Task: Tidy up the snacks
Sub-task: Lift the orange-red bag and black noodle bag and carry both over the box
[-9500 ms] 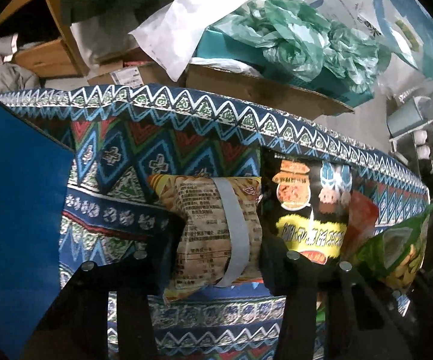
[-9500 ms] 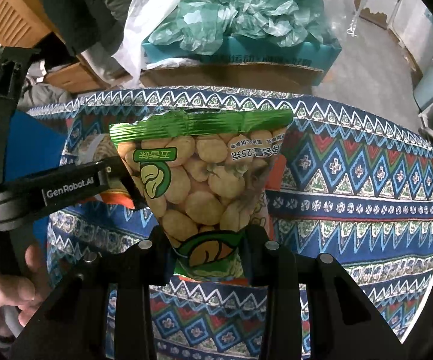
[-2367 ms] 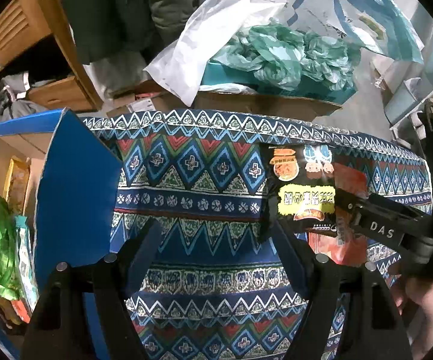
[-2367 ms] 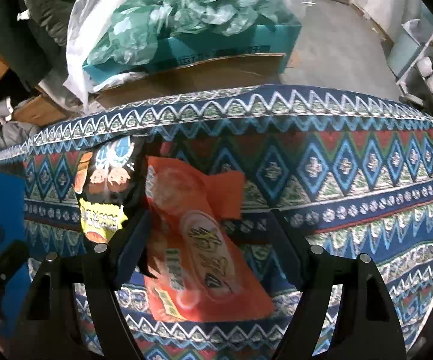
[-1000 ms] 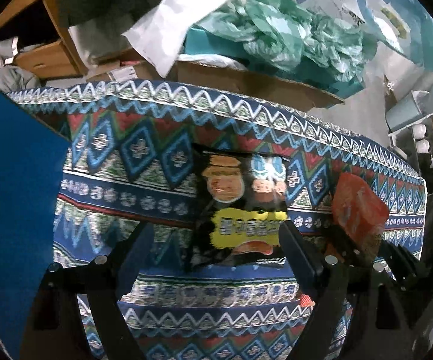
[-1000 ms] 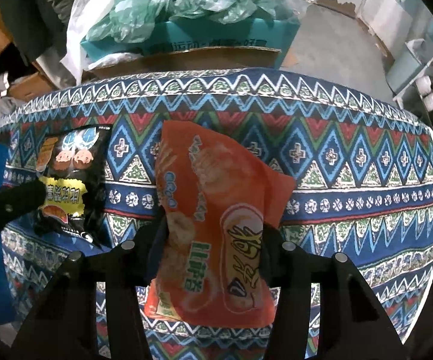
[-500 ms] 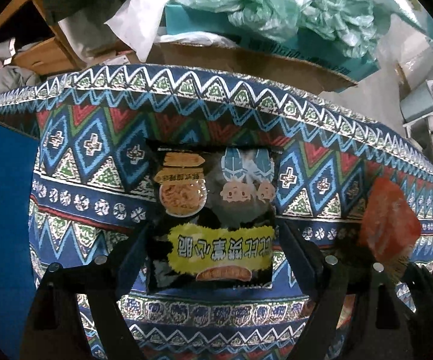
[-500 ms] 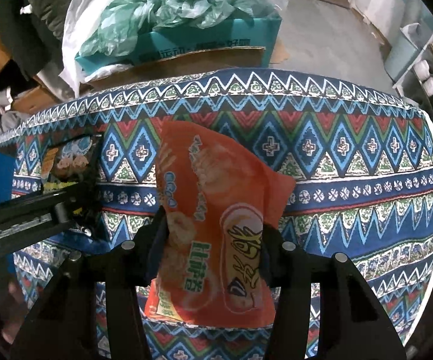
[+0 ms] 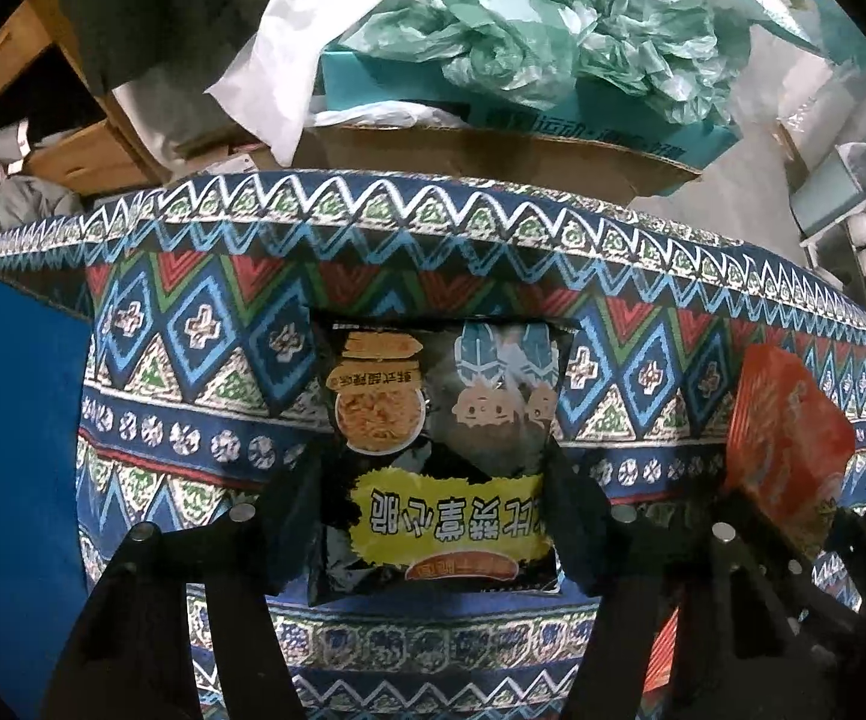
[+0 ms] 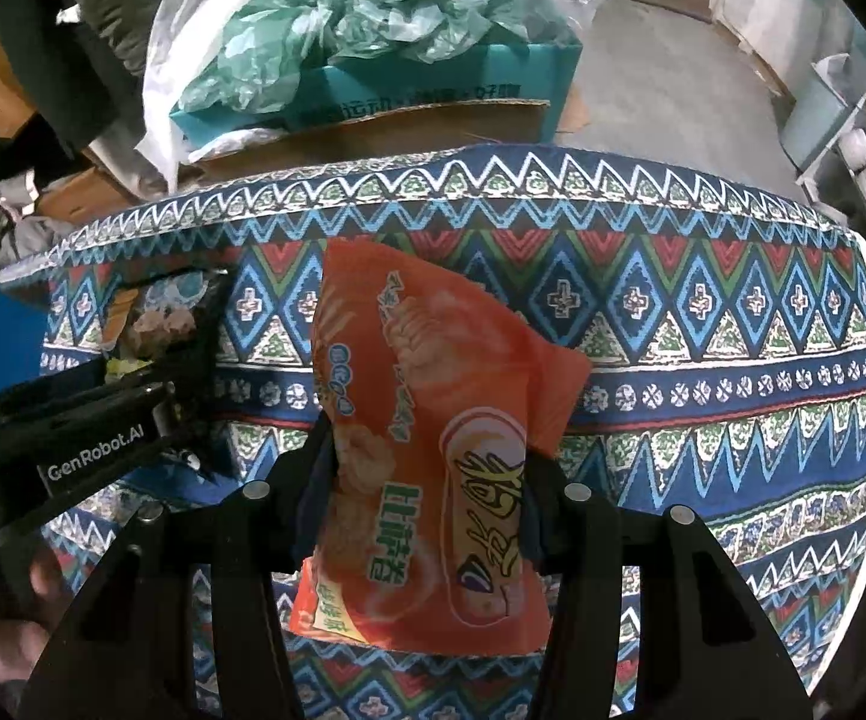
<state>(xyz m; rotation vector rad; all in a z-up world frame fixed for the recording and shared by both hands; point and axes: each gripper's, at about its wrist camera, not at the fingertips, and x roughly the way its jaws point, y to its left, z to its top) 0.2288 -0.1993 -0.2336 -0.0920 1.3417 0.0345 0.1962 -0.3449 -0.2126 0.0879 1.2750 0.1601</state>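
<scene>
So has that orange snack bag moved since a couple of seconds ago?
Yes. The orange bag then lay flat on the patterned cloth; now it is lifted off it, clamped in the right gripper.

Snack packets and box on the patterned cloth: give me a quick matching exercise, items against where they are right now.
Items:
1. black snack packet
2. orange snack packet
3. blue box
4. teal carton

Places:
A. beyond the cloth's far edge, under crumpled green plastic
B. between the left gripper fingers, whose jaws are closing
C. at the cloth's left edge
D. clamped in the right gripper

Pairs: 1-B, 2-D, 3-C, 4-A
</scene>
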